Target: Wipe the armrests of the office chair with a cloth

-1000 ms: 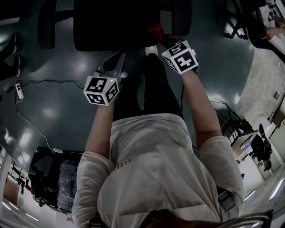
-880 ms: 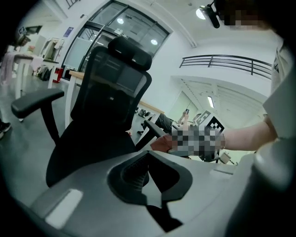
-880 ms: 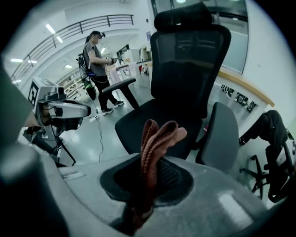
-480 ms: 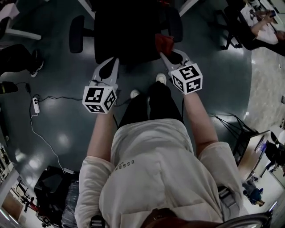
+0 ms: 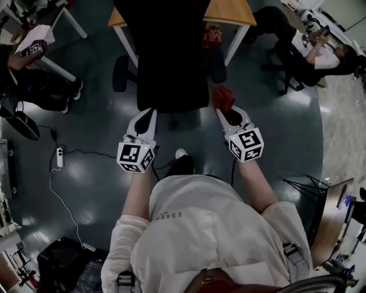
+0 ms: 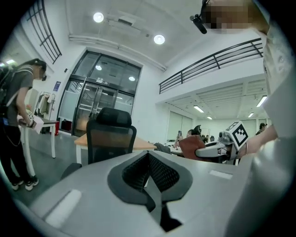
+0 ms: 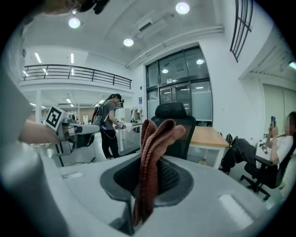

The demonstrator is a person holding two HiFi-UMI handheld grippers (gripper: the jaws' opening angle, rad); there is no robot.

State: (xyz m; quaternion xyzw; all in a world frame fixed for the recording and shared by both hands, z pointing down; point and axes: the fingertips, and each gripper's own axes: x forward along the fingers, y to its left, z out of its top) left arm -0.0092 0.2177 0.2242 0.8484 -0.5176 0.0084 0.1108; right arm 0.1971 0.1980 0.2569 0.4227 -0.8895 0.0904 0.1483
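Overhead, the chair (image 5: 171,57) stands on a glossy dark floor (image 5: 91,171), just before a wooden table (image 5: 231,11). The right gripper (image 5: 222,107) clamps the red cloth (image 5: 223,96) near an armrest (image 5: 218,66). The left gripper (image 5: 150,113) has its jaws together, empty.
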